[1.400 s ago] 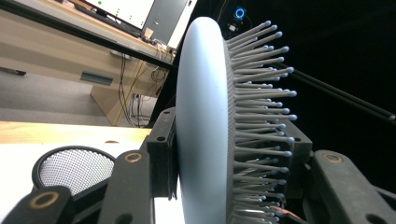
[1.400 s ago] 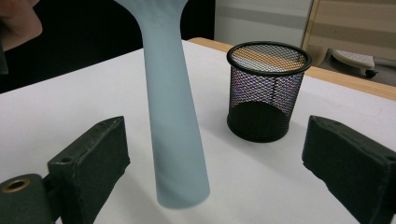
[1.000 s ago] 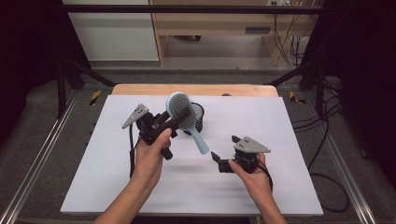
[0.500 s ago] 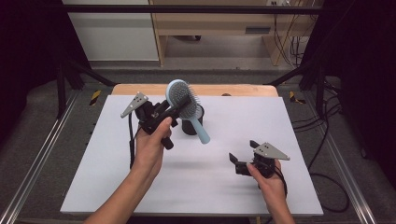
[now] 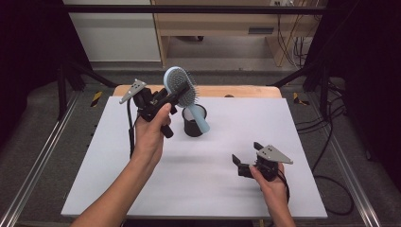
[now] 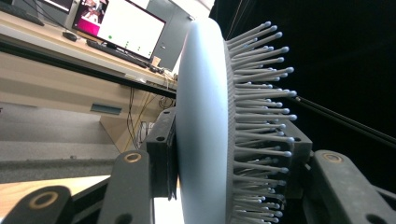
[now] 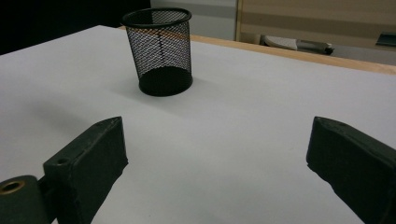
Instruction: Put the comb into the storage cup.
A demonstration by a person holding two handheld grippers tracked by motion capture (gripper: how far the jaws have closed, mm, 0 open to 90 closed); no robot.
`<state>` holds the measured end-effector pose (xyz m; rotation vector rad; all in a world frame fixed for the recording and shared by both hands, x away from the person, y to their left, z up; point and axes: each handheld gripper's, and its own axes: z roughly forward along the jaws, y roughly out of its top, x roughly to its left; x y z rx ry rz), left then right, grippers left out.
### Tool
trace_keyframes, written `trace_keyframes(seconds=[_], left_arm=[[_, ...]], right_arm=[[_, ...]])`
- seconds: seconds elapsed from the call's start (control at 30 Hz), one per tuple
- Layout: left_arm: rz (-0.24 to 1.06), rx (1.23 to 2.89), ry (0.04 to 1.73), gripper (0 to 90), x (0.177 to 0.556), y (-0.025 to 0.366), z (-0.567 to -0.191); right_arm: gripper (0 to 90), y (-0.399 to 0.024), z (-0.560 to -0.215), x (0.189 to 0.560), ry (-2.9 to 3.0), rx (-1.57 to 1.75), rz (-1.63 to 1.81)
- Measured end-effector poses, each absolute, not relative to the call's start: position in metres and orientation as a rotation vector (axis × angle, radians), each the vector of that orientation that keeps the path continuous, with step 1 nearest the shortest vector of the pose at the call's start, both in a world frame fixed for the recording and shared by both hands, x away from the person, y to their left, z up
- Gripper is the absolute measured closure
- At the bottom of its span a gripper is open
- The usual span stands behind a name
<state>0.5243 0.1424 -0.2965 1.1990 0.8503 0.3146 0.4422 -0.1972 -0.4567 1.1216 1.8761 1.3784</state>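
The left gripper [image 5: 172,97] is clamped on the head of a pale blue hairbrush [image 5: 182,90]. In the left gripper view its jaws press on the brush [image 6: 203,126] from both sides, one pad against the smooth back and the other in among the bristles [image 6: 261,93]. The brush is held in the air, head up and bristles facing the camera in the high view. Its handle [image 5: 201,120] slants down to the right, and its end lies over the mouth of a black mesh cup [image 5: 194,124]. Whether the handle touches the cup cannot be told. The left hand [image 5: 151,135] grips the tool from below, with the forearm coming in from the bottom left.

The cup stands upright on the white table [image 5: 142,189], near its far middle. The right gripper view shows the cup [image 7: 161,51] empty, with nothing reaching inside it.

The right gripper [image 5: 246,158] sits low over the near right part of the table, well apart from the cup and the brush. Its jaws stand wide apart with nothing between them, just bare table [image 7: 233,140]. The right hand [image 5: 272,182] holds it from behind.

Beyond the table's wooden far edge [image 5: 236,91] stands a wooden shelf [image 5: 213,28].
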Motion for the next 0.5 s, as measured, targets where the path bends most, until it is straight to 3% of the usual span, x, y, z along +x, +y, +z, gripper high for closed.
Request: trace_keyframes(seconds=[0.5], left_arm=[[0.31, 1.116, 0.896, 51.4, 0.549, 0.148, -0.294]], right_arm=[[4.9, -0.199, -0.456, 0.443, 1.866, 1.127, 1.395]])
